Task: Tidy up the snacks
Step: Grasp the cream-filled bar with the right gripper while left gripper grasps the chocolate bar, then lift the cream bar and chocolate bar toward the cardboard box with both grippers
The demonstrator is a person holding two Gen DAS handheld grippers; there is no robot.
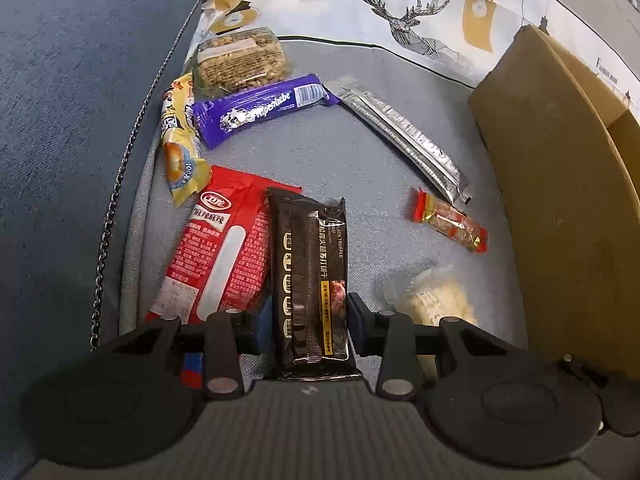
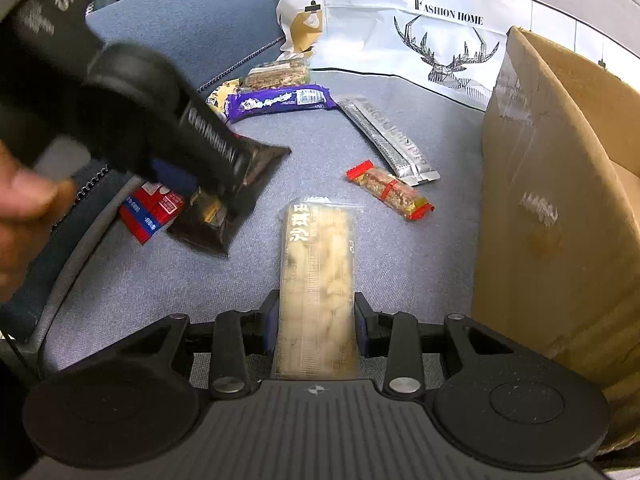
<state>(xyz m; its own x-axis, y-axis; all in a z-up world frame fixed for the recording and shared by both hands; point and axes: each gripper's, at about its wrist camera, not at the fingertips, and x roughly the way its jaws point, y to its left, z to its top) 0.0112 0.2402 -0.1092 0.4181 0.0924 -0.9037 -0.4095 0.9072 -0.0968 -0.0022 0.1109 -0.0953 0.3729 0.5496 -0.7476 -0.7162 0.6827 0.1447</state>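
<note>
My left gripper is shut on a black cracker pack, which sticks out forward between the pads; the pack also shows in the right wrist view under the left gripper's body. My right gripper is shut on a clear pack of pale puffed snack, also seen at the left wrist view's lower right. On the grey cushion lie a red pack, a purple chocolate bar, a silver stick pack, a red-ended nut bar, a yellow wrapper and a clear cereal-bar pack.
An open cardboard box stands at the right, also in the right wrist view. A white deer-print cloth lies behind. A dark blue cushion with a metal chain borders the left. A hand holds the left gripper.
</note>
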